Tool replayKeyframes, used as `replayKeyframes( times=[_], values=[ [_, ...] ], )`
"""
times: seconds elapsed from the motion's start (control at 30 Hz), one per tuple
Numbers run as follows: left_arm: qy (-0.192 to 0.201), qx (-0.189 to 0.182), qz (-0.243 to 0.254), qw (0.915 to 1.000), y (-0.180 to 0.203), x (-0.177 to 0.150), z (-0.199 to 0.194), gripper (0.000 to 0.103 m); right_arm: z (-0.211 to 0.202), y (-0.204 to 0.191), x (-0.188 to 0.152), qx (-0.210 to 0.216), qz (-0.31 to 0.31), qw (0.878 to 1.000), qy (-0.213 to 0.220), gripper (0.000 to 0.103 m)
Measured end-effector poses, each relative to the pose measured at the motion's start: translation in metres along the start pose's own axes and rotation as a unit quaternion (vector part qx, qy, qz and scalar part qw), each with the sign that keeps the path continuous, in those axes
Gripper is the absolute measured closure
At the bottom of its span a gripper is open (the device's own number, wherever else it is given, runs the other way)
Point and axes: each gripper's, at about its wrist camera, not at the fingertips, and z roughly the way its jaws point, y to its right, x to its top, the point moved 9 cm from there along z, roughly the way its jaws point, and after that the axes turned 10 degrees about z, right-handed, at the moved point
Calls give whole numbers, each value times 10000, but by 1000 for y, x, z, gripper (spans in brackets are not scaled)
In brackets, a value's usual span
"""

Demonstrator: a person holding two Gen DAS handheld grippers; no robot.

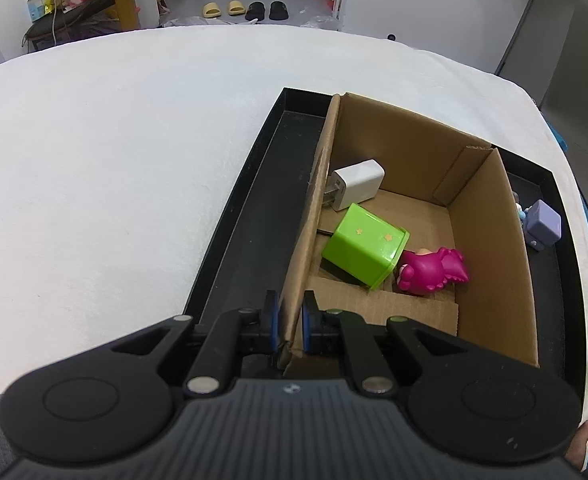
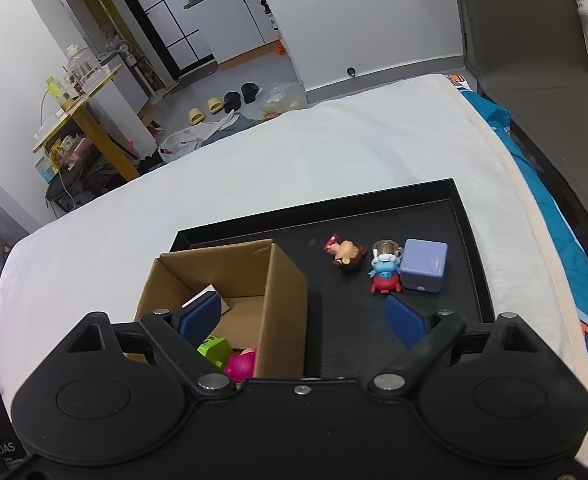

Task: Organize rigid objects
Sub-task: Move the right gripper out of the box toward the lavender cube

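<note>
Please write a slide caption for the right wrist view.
Open right tool above black tray, facing purple box and two figurines; cardboard box at left.

White charger (image 1: 358, 184) prongs partly hidden behind the cardboard box (image 1: 489, 248) left wall; in the right wrist view only a sliver of it shows past the right gripper's (image 2: 301, 320) left pad. Green cube (image 2: 214, 349) and pink toy (image 2: 241, 365) there mostly covered by the gripper body and box wall. Purple cube (image 1: 543, 222) and small blue figure (image 1: 521, 211) half hidden behind the box's right wall in the left wrist view. Black tray (image 1: 230, 240) near edge cut off by the left gripper (image 1: 290, 316). Label bottom-left of the right wrist view cropped, text unreadable
</note>
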Motion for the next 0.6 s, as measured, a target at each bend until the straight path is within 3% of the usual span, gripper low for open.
replayKeyframes(
  times=[0.6],
  values=[
    [29,197,6,9998,3,-1,0,93,11,58,4,-75,569,9983,-72,11]
  ],
)
